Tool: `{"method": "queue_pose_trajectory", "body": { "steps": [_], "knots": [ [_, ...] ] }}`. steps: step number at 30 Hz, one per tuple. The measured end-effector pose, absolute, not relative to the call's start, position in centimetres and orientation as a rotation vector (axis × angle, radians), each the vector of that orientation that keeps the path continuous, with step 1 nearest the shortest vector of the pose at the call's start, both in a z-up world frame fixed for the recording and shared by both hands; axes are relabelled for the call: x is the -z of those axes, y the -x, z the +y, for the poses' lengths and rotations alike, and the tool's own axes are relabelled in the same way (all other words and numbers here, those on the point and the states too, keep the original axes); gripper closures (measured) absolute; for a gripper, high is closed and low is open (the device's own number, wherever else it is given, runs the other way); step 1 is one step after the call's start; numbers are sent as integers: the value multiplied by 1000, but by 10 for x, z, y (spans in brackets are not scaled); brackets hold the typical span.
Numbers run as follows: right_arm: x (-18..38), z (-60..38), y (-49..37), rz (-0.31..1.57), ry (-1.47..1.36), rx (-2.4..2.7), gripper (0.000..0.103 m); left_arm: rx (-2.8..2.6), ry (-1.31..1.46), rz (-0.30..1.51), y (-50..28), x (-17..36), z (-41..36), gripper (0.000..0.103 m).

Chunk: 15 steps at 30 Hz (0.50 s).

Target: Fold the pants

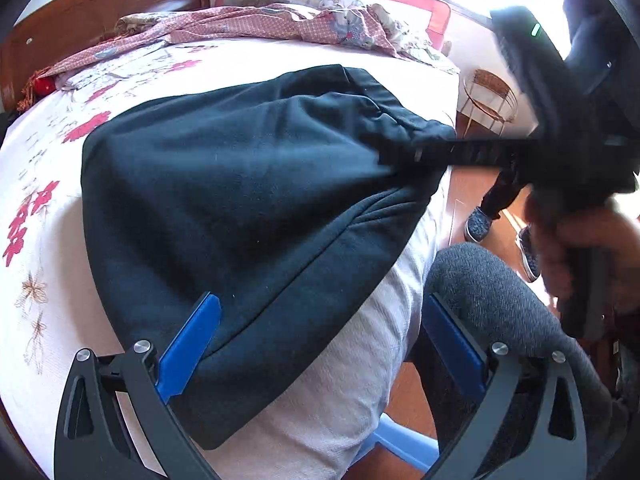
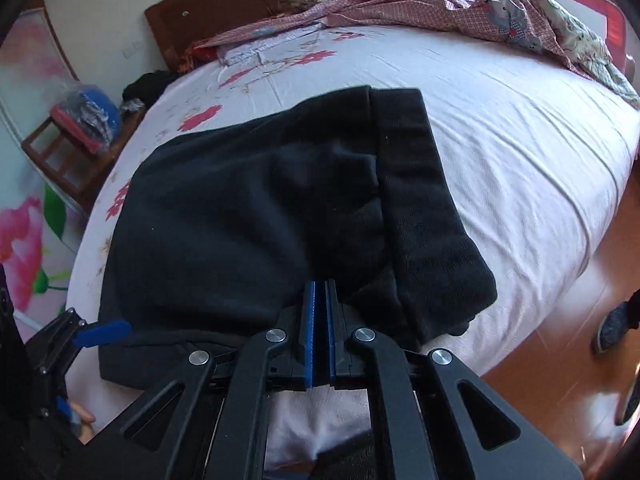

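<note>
The dark navy pants (image 1: 240,184) lie folded in a bundle on the bed near its front edge; they also show in the right wrist view (image 2: 248,216). My left gripper (image 1: 320,344) is open, its blue pads wide apart at the bundle's near corner, one pad (image 1: 188,348) over the cloth. It shows at the lower left of the right wrist view (image 2: 102,332). My right gripper (image 2: 320,296) is shut on the near edge of the pants. In the left wrist view it reaches in from the right (image 1: 400,156) and pinches the cloth.
The bed has a white flowered sheet (image 2: 500,128) and a crumpled pink quilt (image 2: 440,12) by the wooden headboard (image 1: 100,4). A grey chair back (image 1: 500,292) stands beside the bed. A wooden stool with bagged items (image 2: 80,120) is at the left. A person's shoes (image 1: 480,224) are on the wooden floor.
</note>
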State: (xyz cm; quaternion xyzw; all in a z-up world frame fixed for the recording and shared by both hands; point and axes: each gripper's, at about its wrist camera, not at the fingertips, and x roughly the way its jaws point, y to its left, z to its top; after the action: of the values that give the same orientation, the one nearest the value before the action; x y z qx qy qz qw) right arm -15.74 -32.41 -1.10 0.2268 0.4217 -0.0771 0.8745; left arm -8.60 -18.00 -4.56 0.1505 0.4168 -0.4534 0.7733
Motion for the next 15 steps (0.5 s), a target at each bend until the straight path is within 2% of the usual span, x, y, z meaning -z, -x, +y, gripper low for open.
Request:
{"method": "queue_pose_trajectory", "body": {
  "steps": [4,6,8,9,10,15],
  "knots": [
    [0,-332,149,937,-548,156,101,971,-397,876,92,52,-183,2],
    [-26,-336,150,875,-581,141,96,966,-436,866,98,51,-183,2],
    [-52,-339,148,806,-505,184,79,974,-447,840,104,42,-177,2],
    [-60,-343,146,790,-456,229,55,974,-424,844,103,36,-172,2],
    [-65,-348,143,782,-422,274,43,971,-389,854,101,28,-165,2],
    [-42,-403,132,827,-578,298,43,865,-268,810,68,-5,-127,2]
  ]
}}
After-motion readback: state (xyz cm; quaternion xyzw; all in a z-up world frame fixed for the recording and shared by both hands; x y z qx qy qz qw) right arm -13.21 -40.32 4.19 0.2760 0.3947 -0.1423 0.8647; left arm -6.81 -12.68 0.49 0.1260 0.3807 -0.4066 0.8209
